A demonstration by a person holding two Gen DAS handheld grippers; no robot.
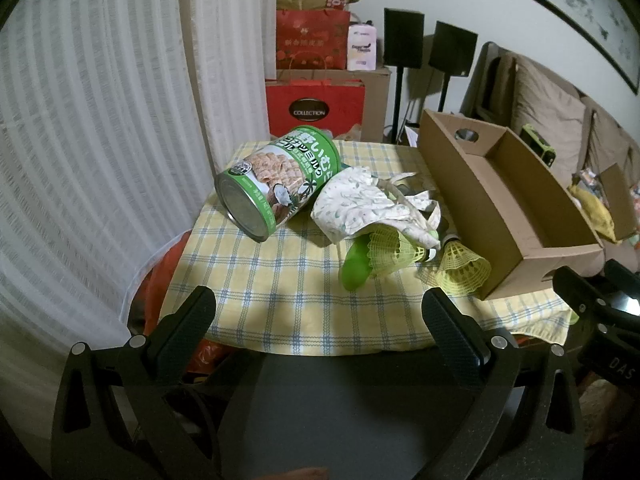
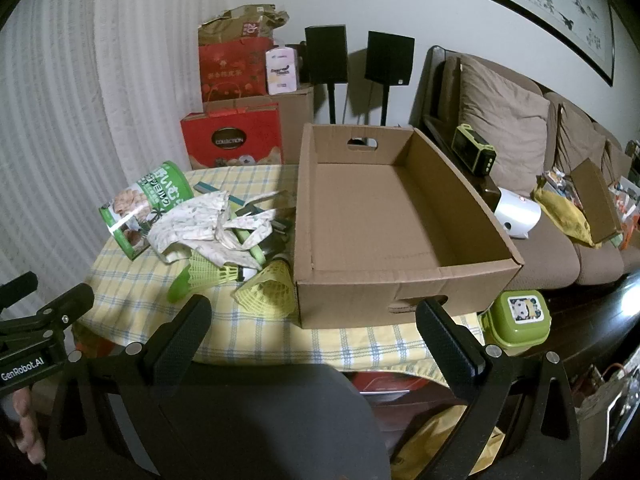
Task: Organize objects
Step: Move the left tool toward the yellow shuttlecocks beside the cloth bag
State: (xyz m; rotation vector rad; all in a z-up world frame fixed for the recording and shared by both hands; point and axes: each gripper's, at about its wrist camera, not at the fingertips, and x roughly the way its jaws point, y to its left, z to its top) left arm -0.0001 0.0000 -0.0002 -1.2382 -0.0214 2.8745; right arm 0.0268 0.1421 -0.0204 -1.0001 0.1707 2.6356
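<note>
While the left tool (image 1: pixel 318 308) hangs over the near edge of the desk (image 1: pixel 256 276) with its fingers spread wide and nothing between them, the main hazard is the can (image 1: pixel 276 184): it lies on its side near the left edge, so a nudge could roll it off. Just right of it a cloth (image 1: pixel 368 204) drapes over a shuttlecock (image 1: pixel 394 252), with a second shuttlecock (image 1: pixel 464 268) touching the box (image 1: pixel 492 220); pulling the cloth could drag the light pieces along (a green spoon-like piece (image 1: pixel 354 268) pokes out beneath). Open room is the bare checked strip in front of the pile.

From the right wrist, the right tool (image 2: pixel 314 314) is likewise spread and empty, hovering before the box (image 2: pixel 400 220), which is empty and open-topped. Its right side seems to reach the desk's edge, so a hard drop or push might shift it toward the sofa (image 2: pixel 560 248). A green tub (image 2: pixel 518 318) crowds the near right corner.
</note>
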